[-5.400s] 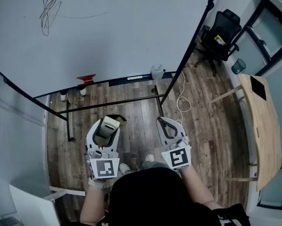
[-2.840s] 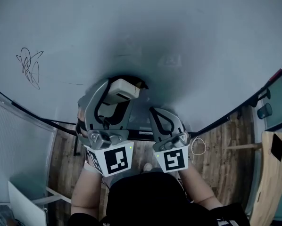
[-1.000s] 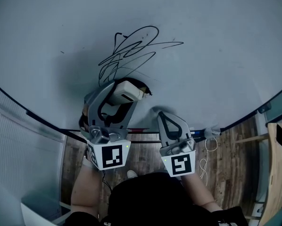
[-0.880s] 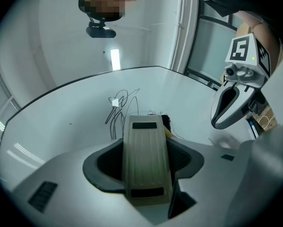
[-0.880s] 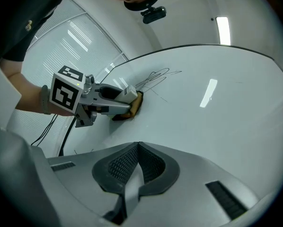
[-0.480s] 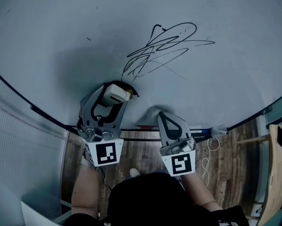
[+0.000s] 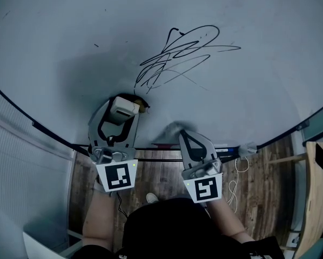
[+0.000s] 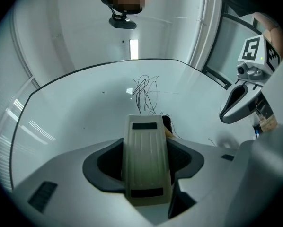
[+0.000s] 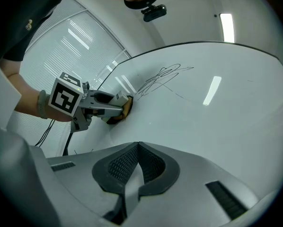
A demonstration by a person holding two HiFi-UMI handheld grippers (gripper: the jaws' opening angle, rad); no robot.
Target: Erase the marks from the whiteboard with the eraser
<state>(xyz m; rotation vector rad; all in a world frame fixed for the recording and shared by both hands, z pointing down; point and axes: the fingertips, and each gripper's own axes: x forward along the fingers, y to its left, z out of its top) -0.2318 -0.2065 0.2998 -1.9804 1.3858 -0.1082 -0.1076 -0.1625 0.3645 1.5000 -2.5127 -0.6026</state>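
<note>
Head view: our left gripper (image 7: pixel 120 111) holds the eraser (image 7: pixel 122 106) against the whiteboard (image 7: pixel 269 58), centre left, just below the scribble (image 7: pixel 177 53); our right gripper (image 7: pixel 188 138) hovers lower centre. Left gripper view: its fingers (image 8: pixel 103 167) clamp the eraser's ribbed back by its sides. We judge it light and rigid, its felt soft. Right gripper view: fingers clenched, empty.

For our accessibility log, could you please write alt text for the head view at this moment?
The left gripper holds an eraser against the whiteboard, just below and left of a black scribble not yet wiped. The right gripper, shut and empty, hangs beside it near the board's lower edge.
</note>
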